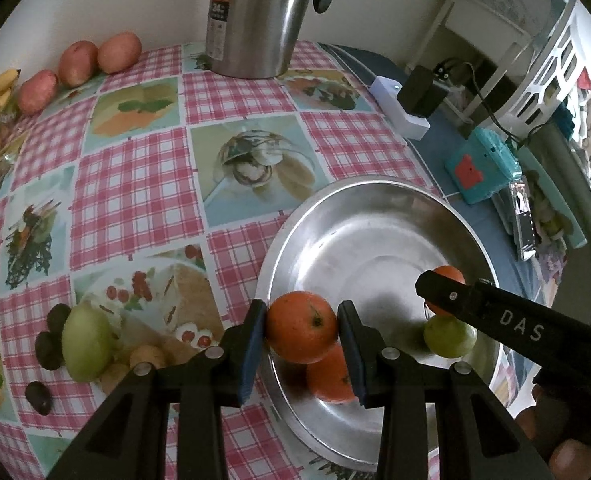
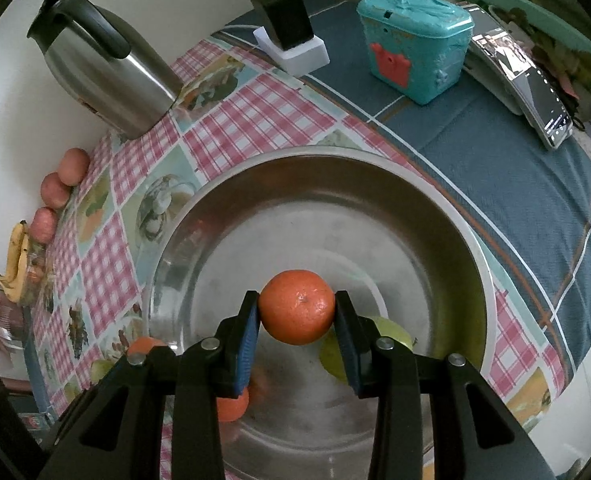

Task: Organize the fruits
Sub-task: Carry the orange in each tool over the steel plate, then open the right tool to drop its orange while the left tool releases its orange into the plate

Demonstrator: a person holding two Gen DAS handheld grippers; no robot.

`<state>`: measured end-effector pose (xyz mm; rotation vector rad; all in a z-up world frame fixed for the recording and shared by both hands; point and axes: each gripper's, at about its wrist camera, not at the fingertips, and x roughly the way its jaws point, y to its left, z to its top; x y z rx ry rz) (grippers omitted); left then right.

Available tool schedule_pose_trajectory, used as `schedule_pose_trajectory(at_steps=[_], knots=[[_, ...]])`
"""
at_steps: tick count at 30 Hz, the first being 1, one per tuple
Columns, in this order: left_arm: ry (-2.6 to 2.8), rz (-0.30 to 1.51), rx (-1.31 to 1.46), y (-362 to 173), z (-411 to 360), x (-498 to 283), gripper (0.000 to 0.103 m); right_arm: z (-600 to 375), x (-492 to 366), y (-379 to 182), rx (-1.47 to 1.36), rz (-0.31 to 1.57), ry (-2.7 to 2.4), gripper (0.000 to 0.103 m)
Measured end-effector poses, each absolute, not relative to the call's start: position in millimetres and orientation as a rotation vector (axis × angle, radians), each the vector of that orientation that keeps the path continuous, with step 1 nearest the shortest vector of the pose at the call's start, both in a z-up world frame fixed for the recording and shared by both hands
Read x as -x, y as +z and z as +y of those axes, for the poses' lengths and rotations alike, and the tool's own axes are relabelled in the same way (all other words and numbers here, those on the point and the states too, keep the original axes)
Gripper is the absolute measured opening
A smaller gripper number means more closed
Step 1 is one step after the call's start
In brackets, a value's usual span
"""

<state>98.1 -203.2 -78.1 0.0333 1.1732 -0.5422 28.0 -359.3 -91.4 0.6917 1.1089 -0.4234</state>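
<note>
in the left wrist view, my left hand-held gripper (image 1: 301,332) is clamping an orange (image 1: 301,327) just over the near rim of the steel bowl (image 1: 375,188). a second orange (image 1: 329,376) is lying right beneath it, so letting go here risks a bounce out onto the counter (image 1: 135,184).

in the right wrist view, my right hand-held gripper (image 2: 297,316) is squeezing a tangerine (image 2: 297,306) above the bowl's middle; dropped, it is likely knocking the green fruit (image 2: 391,336) below.

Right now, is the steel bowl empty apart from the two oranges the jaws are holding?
No, a green fruit and another orange already lie in the steel bowl below the held oranges.
</note>
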Motion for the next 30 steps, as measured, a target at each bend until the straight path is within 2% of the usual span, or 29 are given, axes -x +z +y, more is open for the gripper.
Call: schedule_pose_trajectory(at_steps=[3,5,22,30], knots=[[-0.547,1.171,-0.028,-77,-203,-98,0.042,-359,-28,-91,-0.690,1.109,-0.421,0.039],[-0.547,1.166,-0.029,-75,-203,-98,0.047,-358,-29,-91,-0.688,1.109,-0.420,0.039],[-0.442,1.175,0.025,-65,-177,-108,0.050,-357,-29,-83,-0.677,1.064,-0.408,0.041],[-0.275,1.211,0.082,-66,-137,-121,0.057,-351,-33,-82,-0.644,1.081,-0.389,0.041]])
